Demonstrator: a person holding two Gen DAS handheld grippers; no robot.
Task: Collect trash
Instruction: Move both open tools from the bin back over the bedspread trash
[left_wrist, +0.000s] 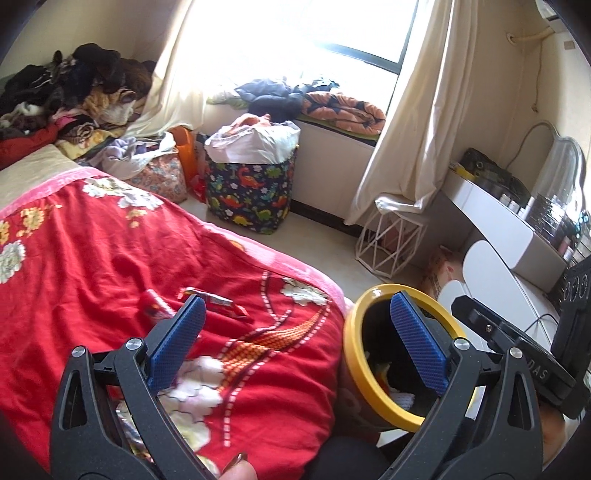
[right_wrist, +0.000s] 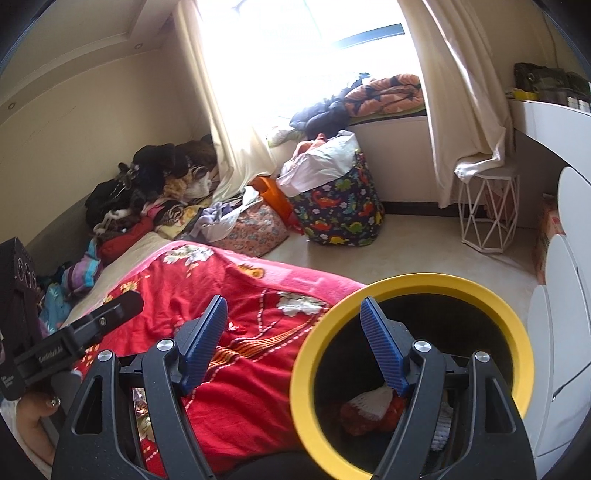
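Both the left gripper and right gripper have matte black, cut-out arms with silver screws and ribbed blue pads, while a bare hand shows a decorated fingernail.

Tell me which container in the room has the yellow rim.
The black trash bin beside the bed; the dinosaur-print basket and white wire stand have no yellow.

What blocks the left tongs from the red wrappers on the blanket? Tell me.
Nothing visible. The left tongs are open, and the red wrappers lie flat on the red blanket just past the left blue pad. The yellow-rimmed bin sits beside the bed, off that line.
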